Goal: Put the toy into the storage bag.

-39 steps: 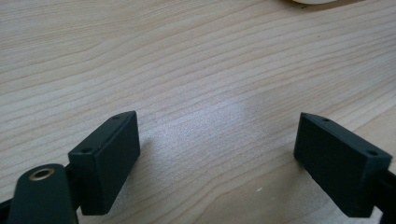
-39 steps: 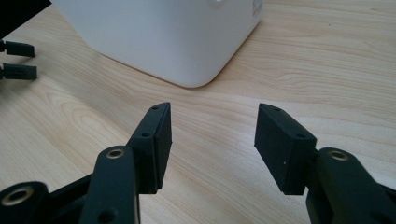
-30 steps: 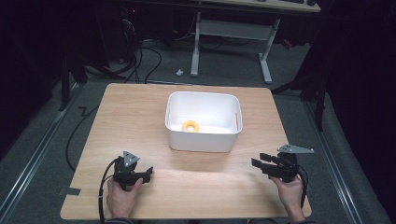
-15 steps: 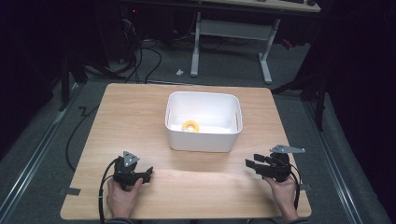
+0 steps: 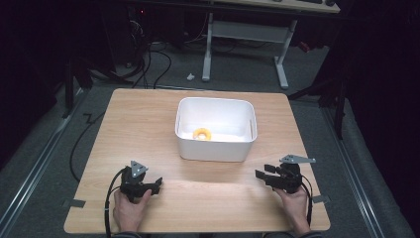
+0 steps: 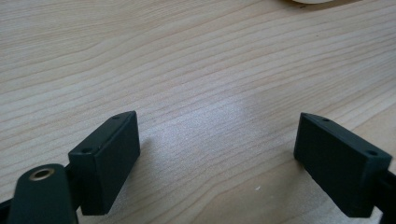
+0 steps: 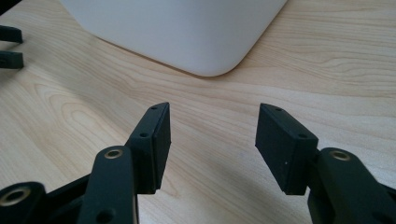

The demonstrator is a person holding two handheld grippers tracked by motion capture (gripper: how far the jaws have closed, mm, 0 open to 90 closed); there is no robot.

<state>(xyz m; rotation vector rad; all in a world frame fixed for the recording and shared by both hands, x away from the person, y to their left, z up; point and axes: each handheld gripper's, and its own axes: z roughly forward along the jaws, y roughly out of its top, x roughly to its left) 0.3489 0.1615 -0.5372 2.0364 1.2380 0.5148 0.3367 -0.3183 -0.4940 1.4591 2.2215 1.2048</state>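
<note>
We count one wooden counter (image 5: 148, 129). On it stands one white tub (image 5: 216, 147), and inside it we see one orange ring (image 5: 202, 133). We count two hands, a left hand (image 5: 130, 210) and a right hand (image 5: 293, 204), each holding one claw: a left claw (image 5: 157, 183) and a right claw (image 5: 262, 173), so two claws, each with two black jaws. Behind the counter we see one white desk frame (image 5: 242, 34).

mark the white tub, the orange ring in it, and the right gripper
white tub (image 5: 214, 148): high view, on its front wall.
orange ring (image 5: 202, 133): high view, on the ring's band, inside the tub.
right gripper (image 7: 212, 140): right gripper view, midway between its open jaws.
</note>
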